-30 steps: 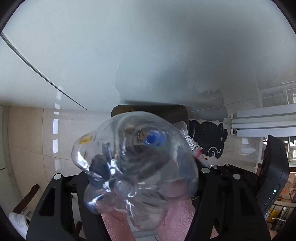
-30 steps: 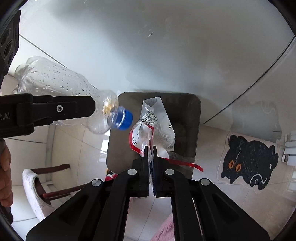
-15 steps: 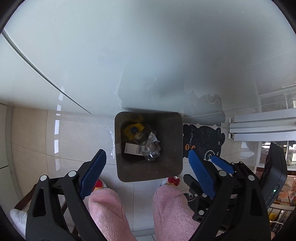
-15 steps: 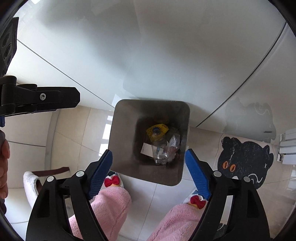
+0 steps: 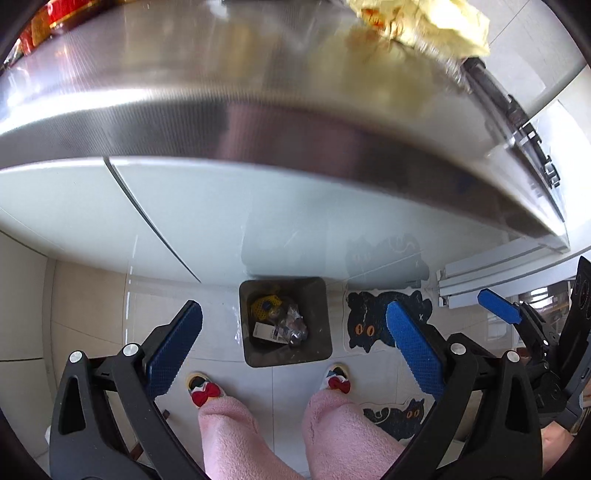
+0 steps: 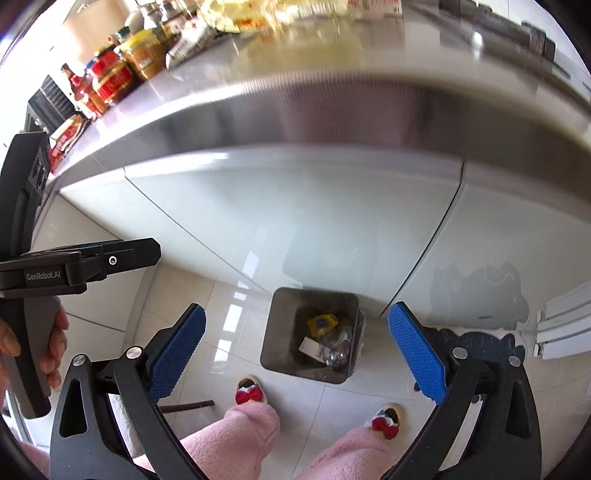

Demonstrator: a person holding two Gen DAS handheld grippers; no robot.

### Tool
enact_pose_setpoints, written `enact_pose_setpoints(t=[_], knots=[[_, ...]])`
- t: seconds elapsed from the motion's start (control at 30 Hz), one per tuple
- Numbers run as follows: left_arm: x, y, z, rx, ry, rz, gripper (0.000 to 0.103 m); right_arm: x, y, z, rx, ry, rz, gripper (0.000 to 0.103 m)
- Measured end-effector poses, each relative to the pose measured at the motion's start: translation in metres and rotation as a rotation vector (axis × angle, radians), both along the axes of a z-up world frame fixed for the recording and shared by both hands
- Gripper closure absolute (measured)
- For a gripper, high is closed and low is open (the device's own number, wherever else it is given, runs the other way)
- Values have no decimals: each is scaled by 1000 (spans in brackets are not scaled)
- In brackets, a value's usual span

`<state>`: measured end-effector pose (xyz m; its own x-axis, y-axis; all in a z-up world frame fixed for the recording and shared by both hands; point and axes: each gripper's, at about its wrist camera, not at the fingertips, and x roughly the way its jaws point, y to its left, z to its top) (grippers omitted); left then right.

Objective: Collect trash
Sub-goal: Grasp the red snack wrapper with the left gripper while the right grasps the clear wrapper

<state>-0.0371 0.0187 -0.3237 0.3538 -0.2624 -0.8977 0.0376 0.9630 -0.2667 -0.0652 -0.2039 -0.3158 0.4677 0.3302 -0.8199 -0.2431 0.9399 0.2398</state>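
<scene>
Blue, fine-dimpled rubber pads line both claws, and each claw gapes wide with nothing between its fingers. Ahead of the left gripper (image 5: 293,345), framed between its pads, a square dark metal trash bin (image 5: 320,325) stands on glossy pale floor tiles, holding a crumpled clear plastic bottle (image 5: 293,326), a yellow mesh scrap (image 5: 264,306) and a white wrapper (image 5: 266,332). The right gripper (image 6: 297,349) looks at the same bin (image 6: 275,339), also between its pads and slightly toward the right one. Beyond the bin rise smooth white cabinet doors (image 5: 221,221) under a brushed steel countertop (image 5: 258,92). A crinkled yellow wrapper (image 5: 436,22) lies blurred on the counter, far ahead and to the right of the left claw. A black cat-shaped mat (image 5: 369,317) lies just right of the bin. Fuzzy pink trouser legs (image 5: 229,435) and bow-trimmed slippers (image 5: 201,386) stand below the bin.
</scene>
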Motion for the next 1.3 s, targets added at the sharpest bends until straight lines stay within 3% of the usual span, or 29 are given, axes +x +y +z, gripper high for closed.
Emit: enact_pose_setpoints(t=[0.3, 0.47, 0.63, 0.83, 1.03, 1.3], knots=[[33, 20, 94, -12, -169, 39, 8, 26, -18, 92, 49, -211, -12, 3], [63, 30, 118, 0, -214, 60, 8, 59, -18, 111, 16, -263, -49, 3], [97, 36, 120, 12, -249, 71, 8, 93, -22, 114, -15, -271, -89, 3], [141, 49, 117, 40, -257, 83, 8, 133, -27, 94, -52, -217, -133, 5], [178, 54, 102, 25, -223, 97, 9, 166, -22, 77, -72, -180, -110, 18], [208, 41, 82, 56, -206, 5, 31, 195, -9, 66, -146, -185, -61, 22]])
